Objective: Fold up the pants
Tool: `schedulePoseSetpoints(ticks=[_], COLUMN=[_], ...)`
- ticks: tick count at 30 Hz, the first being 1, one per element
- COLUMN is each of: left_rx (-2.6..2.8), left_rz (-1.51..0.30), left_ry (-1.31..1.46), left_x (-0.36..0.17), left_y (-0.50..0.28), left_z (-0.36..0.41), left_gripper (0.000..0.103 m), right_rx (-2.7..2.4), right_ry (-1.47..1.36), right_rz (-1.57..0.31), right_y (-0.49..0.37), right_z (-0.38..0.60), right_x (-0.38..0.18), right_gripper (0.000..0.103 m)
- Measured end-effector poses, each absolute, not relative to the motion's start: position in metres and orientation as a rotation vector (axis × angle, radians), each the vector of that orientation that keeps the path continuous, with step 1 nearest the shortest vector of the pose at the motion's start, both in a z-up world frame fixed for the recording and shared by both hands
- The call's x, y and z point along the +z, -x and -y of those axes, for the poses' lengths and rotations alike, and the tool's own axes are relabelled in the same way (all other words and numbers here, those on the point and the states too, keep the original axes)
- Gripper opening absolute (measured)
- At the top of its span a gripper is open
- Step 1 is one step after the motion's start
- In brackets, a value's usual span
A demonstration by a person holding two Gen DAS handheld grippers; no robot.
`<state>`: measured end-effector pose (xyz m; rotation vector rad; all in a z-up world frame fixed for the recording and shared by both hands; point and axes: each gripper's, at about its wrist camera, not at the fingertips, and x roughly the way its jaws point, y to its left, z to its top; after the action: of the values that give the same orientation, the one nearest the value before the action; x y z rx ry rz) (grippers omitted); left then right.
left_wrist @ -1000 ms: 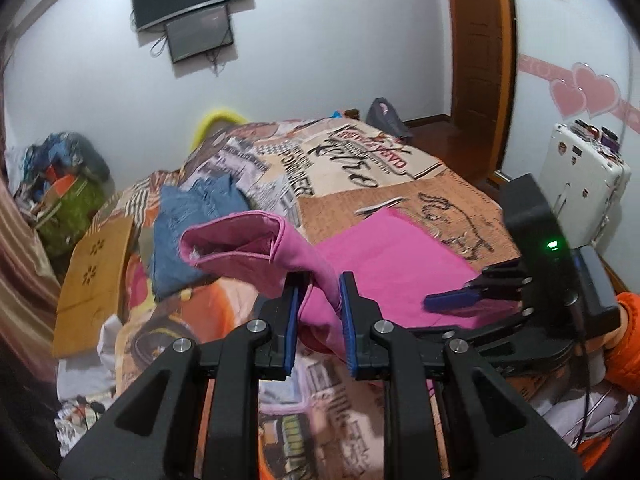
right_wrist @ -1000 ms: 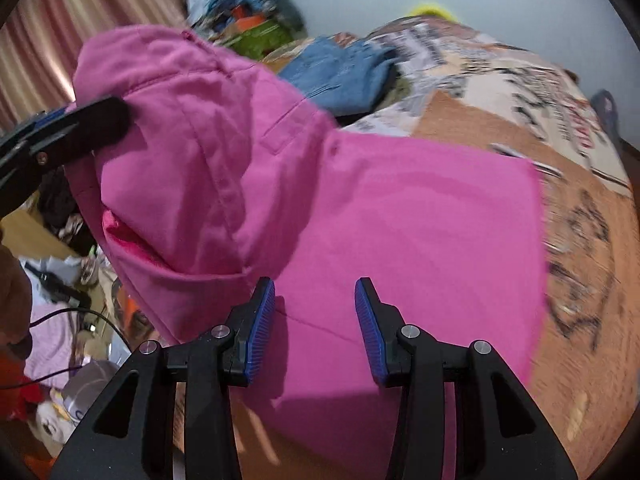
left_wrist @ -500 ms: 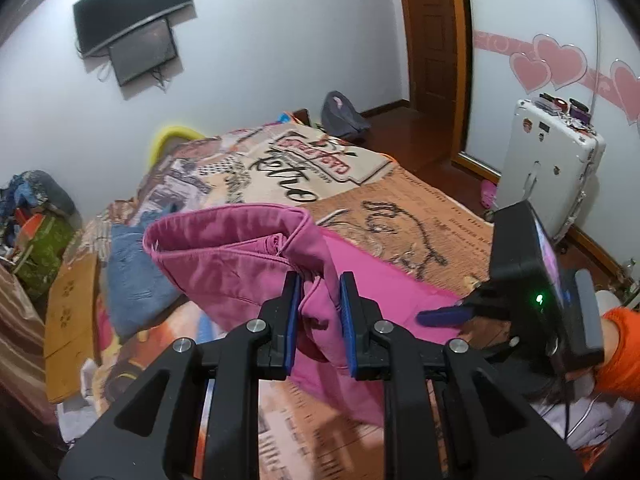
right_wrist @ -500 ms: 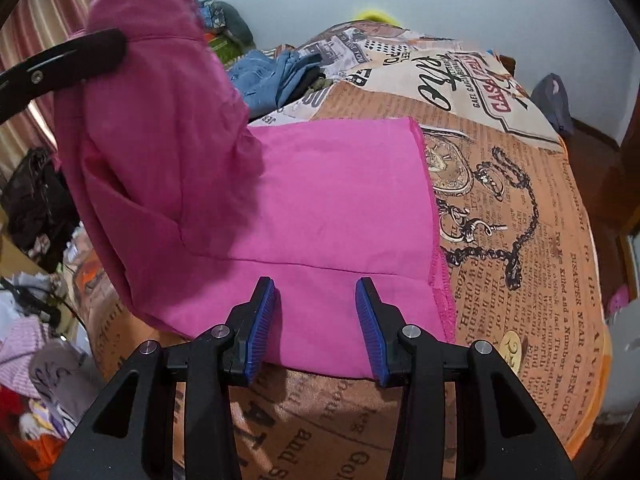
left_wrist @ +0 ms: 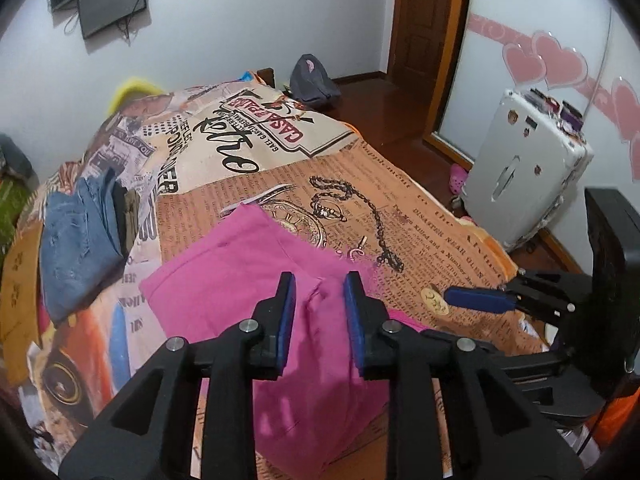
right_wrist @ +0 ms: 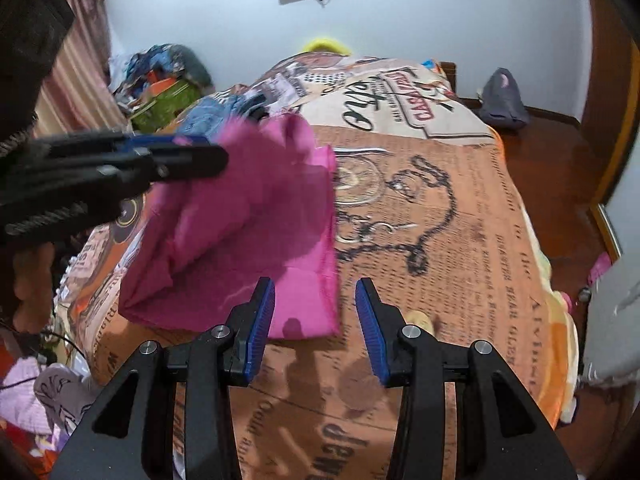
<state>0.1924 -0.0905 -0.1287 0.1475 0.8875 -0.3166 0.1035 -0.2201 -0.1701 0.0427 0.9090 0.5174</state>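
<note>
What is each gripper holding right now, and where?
Nothing: the left fingers and right fingers are open, and the pink pants lie ungripped on the bed.

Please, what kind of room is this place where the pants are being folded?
Most likely a home bedroom. The pink pants lie on a bed with a printed bedspread, a screen hangs on the wall, and a white suitcase stands by the bed.

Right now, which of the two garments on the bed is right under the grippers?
The bright pink folded pants, lying on the orange newsprint-pattern bedspread directly below the open left gripper. The faded blue denim garment lies farther off.
</note>
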Motion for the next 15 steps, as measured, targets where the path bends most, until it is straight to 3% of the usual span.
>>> schedulePoseSetpoints(ticks=[3,6,15], left_rx=[-0.290,-0.244,-0.153], left_rz=[-0.855,-0.820,-0.930], left_ry=[-0.138,-0.132,-0.183], left_x=[-0.121,-0.111,-0.140], left_y=[-0.191,-0.191,-0.236], left_z=[0.080,0.057,-0.022], left_gripper=[0.042,0.047,0.048], right_rx=[0.511,0.511,0.558], right_ry=[-0.051,-0.040,-0.045], right_rz=[-0.915,-0.922,-0.946], right_y=[-0.102,-0.102,-0.095], right_z=[0.223,0.219,0.201], right_x=[-0.171,-0.174,-0.182], right_gripper=[0.039,0.039,0.039])
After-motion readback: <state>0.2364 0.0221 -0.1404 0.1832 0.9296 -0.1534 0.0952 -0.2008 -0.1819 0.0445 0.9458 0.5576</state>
